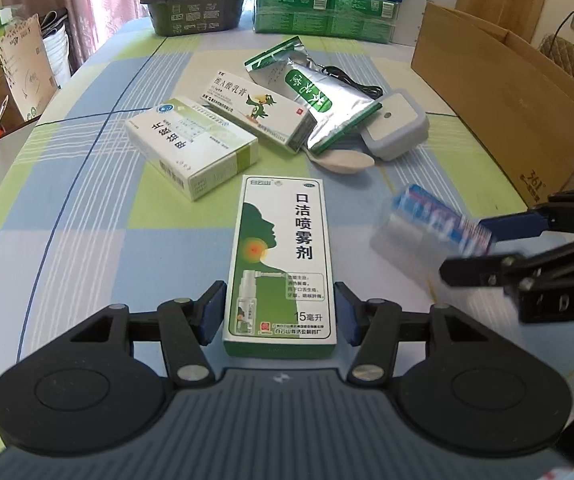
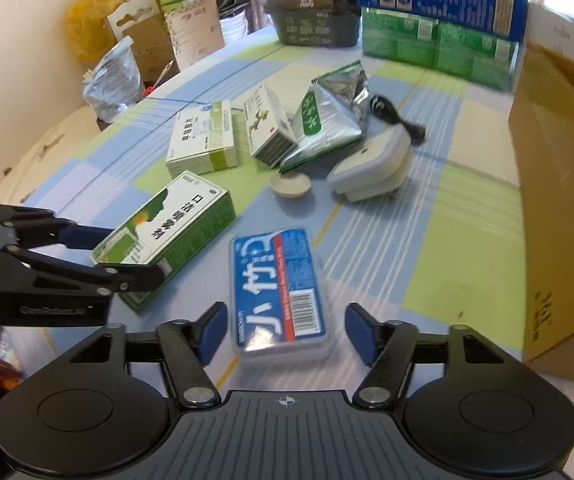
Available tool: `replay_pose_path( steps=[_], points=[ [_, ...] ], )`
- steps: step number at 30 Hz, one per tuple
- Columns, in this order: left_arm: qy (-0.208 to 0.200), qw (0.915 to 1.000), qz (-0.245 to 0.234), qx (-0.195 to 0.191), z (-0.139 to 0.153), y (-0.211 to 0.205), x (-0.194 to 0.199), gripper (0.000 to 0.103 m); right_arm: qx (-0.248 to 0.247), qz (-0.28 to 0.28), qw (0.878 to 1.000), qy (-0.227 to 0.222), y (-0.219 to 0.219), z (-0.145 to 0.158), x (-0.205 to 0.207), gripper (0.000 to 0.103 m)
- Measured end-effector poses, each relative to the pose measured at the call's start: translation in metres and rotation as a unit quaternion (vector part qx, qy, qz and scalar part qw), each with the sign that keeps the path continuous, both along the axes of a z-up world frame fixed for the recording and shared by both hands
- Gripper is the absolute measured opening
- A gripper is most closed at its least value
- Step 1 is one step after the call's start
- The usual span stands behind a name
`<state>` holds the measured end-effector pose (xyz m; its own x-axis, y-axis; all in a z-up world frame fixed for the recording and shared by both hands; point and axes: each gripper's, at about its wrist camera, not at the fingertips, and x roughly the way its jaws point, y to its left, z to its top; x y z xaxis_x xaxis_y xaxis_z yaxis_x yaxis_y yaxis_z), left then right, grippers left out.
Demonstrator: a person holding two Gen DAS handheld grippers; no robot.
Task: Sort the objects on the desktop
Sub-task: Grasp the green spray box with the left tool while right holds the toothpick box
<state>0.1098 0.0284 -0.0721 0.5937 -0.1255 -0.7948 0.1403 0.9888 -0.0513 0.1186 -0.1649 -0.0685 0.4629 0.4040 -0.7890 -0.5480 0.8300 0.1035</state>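
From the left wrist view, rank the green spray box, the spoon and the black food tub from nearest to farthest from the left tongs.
1. Green spray box: between the left tongs.
2. Spoon: mid-table, right of centre.
3. Black food tub: far edge, left.

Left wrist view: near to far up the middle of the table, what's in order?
left gripper → throat spray box → spoon → parrot ointment box → foil pouch → green pack
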Motion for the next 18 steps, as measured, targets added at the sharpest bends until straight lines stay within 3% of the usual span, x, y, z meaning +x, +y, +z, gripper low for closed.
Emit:
replay_pose_path(
  steps=[5,18],
  points=[
    [-0.009,0.9998,0.009,-0.013,0.001,0.008,0.002,0.064,-0.002,-0.004,1.0,0.005,0.003,-0.007,0.009,0.067],
    [-0.012,0.9999,-0.01,0.002,-0.008,-0.005,0.019,0.064,-0.026,0.009,1.0,0.003,0.017,-0.022,0.021,0.065]
  ],
)
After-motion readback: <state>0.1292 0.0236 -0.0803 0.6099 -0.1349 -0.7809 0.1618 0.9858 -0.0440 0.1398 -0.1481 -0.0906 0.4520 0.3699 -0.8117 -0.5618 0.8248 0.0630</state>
